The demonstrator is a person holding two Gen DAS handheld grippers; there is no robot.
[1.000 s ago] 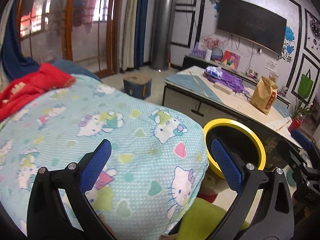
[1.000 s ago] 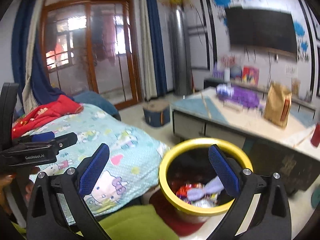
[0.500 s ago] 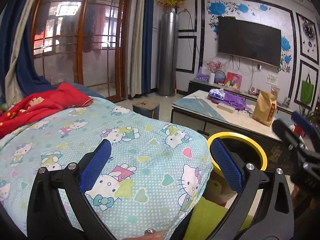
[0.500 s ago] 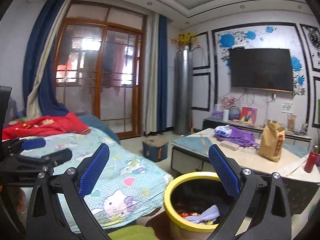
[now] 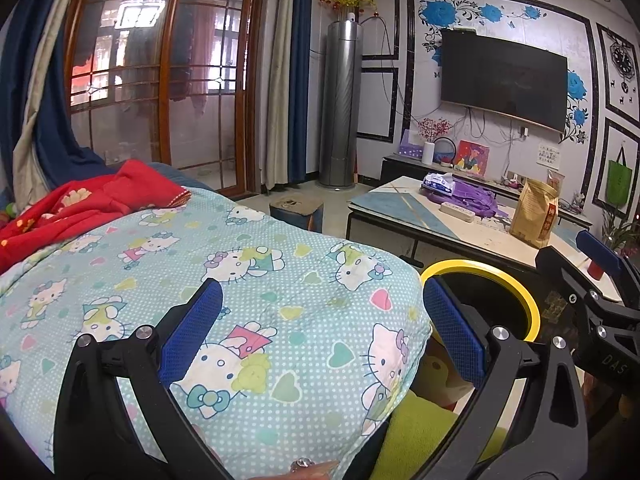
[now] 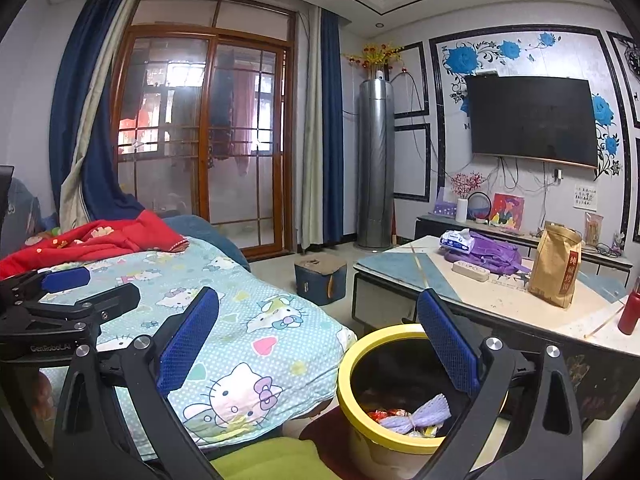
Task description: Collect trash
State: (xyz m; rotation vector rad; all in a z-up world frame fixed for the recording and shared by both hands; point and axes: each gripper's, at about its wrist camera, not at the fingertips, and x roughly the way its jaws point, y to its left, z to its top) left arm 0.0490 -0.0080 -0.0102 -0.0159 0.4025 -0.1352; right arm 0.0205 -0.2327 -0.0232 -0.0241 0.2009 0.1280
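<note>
Here, largest first.
Bed cover [image 5: 248,292]: pale blue with cartoon cats, it fills the space under and ahead of the left gripper; in the right wrist view [image 6: 240,320] it lies to the left of the right gripper.
Low table [image 6: 500,300]: ahead and to the right of both grippers, carrying a purple bag [image 6: 488,256], a brown paper bag [image 6: 556,266] and a white power strip [image 6: 470,271].
Red blanket [image 5: 88,204]: far ahead and left of the left gripper, on the bed.
Trash bin [image 6: 374,420]: yellow-rimmed and black inside, on the floor between bed and table; it sits just below and behind the right gripper's right finger, and at the tip of the left gripper's right finger [image 5: 480,276].
Trash [image 6: 412,420]: wrappers and a pale purple mesh piece lie in the bin's bottom.
Small stool [image 6: 320,276]: on the floor beyond the bin, between bed and table.
Left gripper [image 5: 320,324]: jaws spread wide, nothing between them, hanging above the cover.
Right gripper [image 6: 316,332]: jaws spread wide and empty, above the bed's edge and the bin.
</note>
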